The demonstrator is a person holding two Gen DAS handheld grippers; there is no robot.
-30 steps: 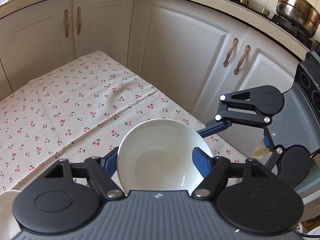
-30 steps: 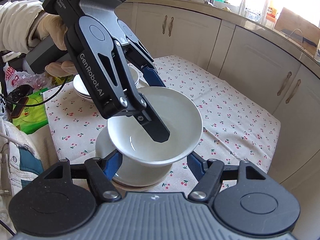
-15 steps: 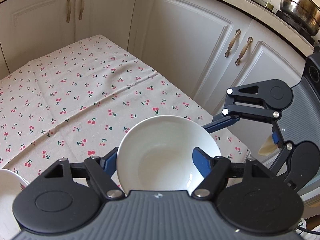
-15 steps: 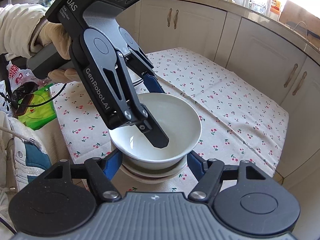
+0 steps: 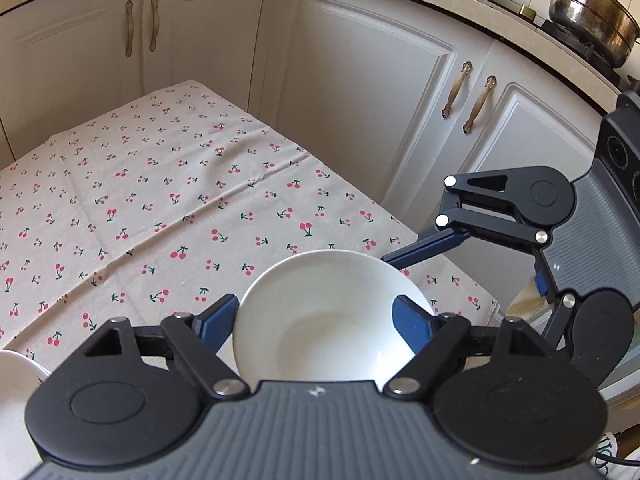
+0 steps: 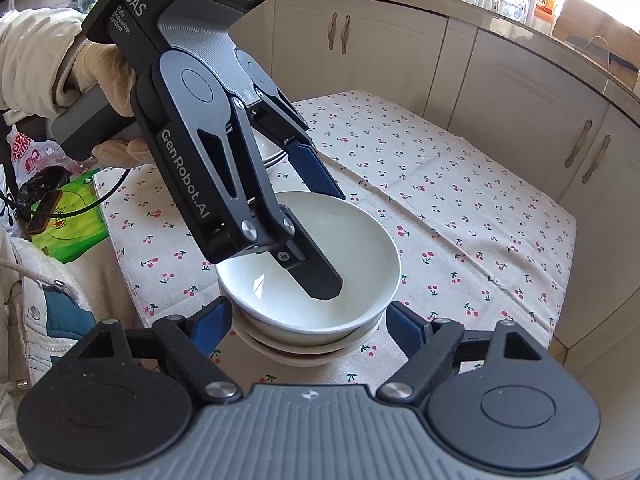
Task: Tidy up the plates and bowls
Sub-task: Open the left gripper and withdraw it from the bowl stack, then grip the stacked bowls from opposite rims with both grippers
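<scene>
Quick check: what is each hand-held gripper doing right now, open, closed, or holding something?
Left hand-held gripper: jaws opening, straddling the rim of the top white ceramic bowl.
Right hand-held gripper: jaws opening beside the stacked bowls, pads clear.

A cherry-print cloth (image 6: 460, 208) covers the counter; stacked white bowls (image 6: 320, 332) sit between the right gripper's (image 6: 308, 324) fingers, plates (image 6: 272, 152) beyond.

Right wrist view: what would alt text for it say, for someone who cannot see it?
A white ceramic bowl sits nested on a stack of white bowls on a cherry-print tablecloth. The black left gripper, held by a gloved hand, straddles its rim, jaws opening. The right gripper flanks the stack, also opening.
</scene>
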